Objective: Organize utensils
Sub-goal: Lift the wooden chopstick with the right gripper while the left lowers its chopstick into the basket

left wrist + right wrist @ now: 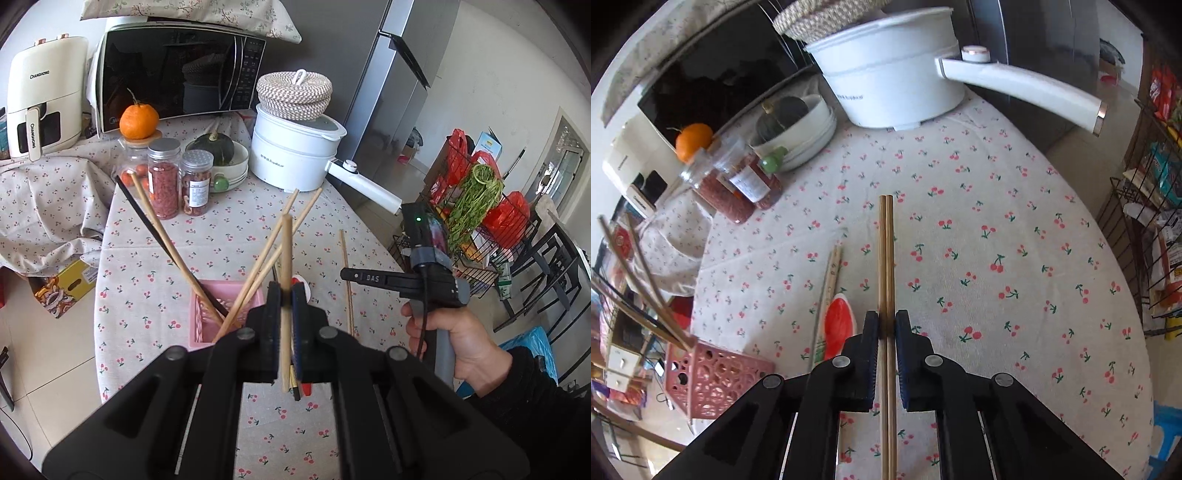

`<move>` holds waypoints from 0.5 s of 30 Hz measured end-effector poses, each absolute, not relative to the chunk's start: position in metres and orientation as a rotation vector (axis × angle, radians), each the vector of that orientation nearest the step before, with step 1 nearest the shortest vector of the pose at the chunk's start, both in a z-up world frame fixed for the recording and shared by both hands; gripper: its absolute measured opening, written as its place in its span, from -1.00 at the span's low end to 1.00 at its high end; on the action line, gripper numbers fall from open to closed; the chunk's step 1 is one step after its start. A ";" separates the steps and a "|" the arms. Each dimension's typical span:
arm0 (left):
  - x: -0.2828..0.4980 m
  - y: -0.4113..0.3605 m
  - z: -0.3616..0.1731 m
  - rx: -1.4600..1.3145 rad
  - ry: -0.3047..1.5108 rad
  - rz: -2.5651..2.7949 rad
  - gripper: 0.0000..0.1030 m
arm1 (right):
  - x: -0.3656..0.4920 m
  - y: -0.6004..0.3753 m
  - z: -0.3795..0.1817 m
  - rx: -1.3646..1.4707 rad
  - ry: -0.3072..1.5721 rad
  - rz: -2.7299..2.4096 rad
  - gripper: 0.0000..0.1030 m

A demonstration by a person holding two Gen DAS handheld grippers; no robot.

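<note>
My left gripper (284, 295) is shut on one wooden chopstick (285, 266) and holds it upright above the table, just right of the pink perforated holder (201, 317). Several chopsticks (173, 251) lean in that holder. My right gripper (886, 325) is shut on a pair of wooden chopsticks (886, 251) that point away across the cherry-print tablecloth (997, 221). The right gripper also shows in the left wrist view (347, 275), over a chopstick lying on the cloth (346, 273). The holder shows at lower left in the right wrist view (713, 376), with a red spoon (840, 325) and another chopstick (831, 273) beside it.
At the back of the table stand a white electric pot (295, 155) with a long handle (1027, 88), a bowl with a squash (221, 155), spice jars (164, 181), an orange (138, 120), a microwave (177, 74). A wire rack (480, 221) stands off the right edge.
</note>
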State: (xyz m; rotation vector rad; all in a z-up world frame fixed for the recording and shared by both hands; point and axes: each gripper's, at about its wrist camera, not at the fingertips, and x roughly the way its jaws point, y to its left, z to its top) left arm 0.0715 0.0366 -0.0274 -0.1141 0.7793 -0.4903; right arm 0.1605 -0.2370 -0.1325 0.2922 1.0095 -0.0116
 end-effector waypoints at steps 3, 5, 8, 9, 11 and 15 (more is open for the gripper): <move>0.068 0.042 -0.018 -0.127 0.746 -0.484 -0.87 | 0.140 -0.232 -0.100 0.327 0.897 0.030 -0.83; 0.065 0.046 -0.012 -0.138 0.721 -0.484 -0.87 | 0.129 -0.226 -0.081 0.322 0.828 0.059 -0.83; 0.061 0.051 -0.002 -0.153 0.683 -0.486 -0.87 | 0.118 -0.213 -0.057 0.283 0.752 0.086 -0.83; 0.059 0.052 0.001 -0.161 0.671 -0.489 -0.87 | 0.116 -0.211 -0.051 0.282 0.731 0.096 -0.83; 0.058 0.054 0.007 -0.175 0.643 -0.494 -0.87 | 0.111 -0.209 -0.039 0.285 0.693 0.111 -0.83; 0.057 0.063 0.019 -0.207 0.585 -0.479 -0.87 | 0.104 -0.202 -0.024 0.319 0.647 0.154 -0.83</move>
